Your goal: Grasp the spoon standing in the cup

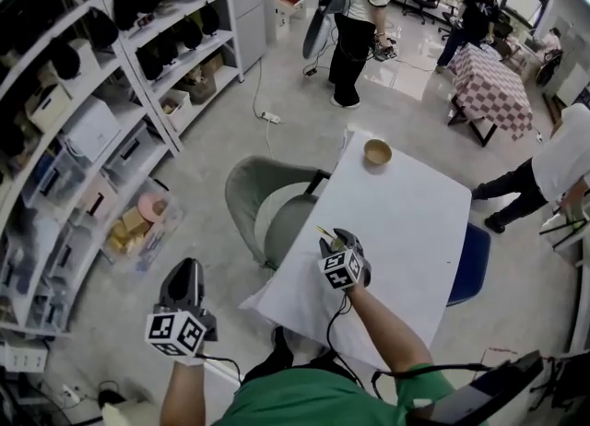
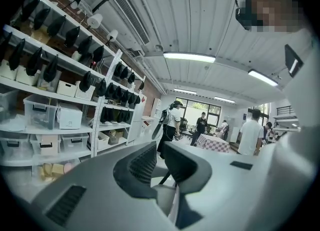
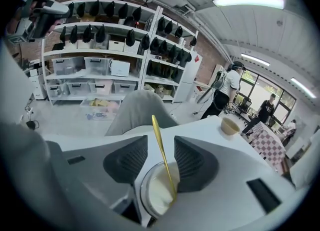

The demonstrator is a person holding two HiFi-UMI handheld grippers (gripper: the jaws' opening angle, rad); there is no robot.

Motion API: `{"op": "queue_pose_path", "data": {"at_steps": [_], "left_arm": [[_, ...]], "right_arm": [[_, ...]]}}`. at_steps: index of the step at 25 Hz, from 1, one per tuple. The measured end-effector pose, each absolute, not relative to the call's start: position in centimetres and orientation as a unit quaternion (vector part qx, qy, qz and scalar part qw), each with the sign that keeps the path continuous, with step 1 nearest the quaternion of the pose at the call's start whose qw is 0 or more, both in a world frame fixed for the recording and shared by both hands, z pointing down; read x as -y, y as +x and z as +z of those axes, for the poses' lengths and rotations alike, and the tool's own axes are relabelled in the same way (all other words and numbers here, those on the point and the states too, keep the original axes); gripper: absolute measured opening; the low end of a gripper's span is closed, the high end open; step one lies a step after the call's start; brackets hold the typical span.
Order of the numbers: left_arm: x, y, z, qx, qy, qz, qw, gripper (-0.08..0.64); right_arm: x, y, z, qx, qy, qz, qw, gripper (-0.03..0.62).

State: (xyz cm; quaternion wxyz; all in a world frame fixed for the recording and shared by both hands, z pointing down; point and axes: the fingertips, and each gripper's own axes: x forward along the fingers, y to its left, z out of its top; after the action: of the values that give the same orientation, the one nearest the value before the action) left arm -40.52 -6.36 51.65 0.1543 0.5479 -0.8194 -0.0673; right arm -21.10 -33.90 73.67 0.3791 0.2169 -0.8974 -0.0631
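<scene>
A thin golden spoon (image 3: 161, 150) stands tilted in a white cup (image 3: 155, 192) on the white table (image 1: 406, 221). My right gripper (image 3: 161, 157) is lowered over the cup. Its jaws are open, with the spoon handle rising between the two dark pads (image 3: 131, 162) and neither pad pressing on it. In the head view the right gripper (image 1: 328, 238) hides the cup, and only the spoon's yellow tip (image 1: 322, 230) shows. My left gripper (image 1: 189, 269) hangs off the table's left side over the floor, its jaws shut on nothing.
A tan bowl (image 1: 377, 151) sits at the table's far end. A grey chair (image 1: 263, 203) stands against the table's left side. Tall shelves (image 1: 101, 92) line the left wall. People stand in the background, and one person (image 1: 553, 171) is close to the table's right.
</scene>
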Motion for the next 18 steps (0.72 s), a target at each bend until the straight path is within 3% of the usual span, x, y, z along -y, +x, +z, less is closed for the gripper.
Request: {"op": "queue_pose_path", "data": {"at_steps": [4, 15, 16, 18], "left_arm": [[7.1, -40.6, 52.0, 0.818, 0.551, -0.073, 0.15, 0.06], [11.0, -37.4, 50.0, 0.79, 0.589, -0.079, 0.151, 0.06], [11.3, -37.5, 49.8, 0.79, 0.59, -0.08, 0.148, 0.06], [11.2, -37.8, 50.1, 0.793, 0.586, -0.08, 0.148, 0.06]], "right_arm": [[35.3, -20.7, 73.5, 0.898, 0.241, -0.06, 0.364, 0.025], [36.1, -17.4, 69.8, 0.911, 0.252, -0.048, 0.323, 0.025], [36.4, -17.8, 69.5, 0.913, 0.248, -0.049, 0.32, 0.035], [36.3, -18.8, 69.8, 0.918, 0.235, -0.044, 0.316, 0.127]]}}
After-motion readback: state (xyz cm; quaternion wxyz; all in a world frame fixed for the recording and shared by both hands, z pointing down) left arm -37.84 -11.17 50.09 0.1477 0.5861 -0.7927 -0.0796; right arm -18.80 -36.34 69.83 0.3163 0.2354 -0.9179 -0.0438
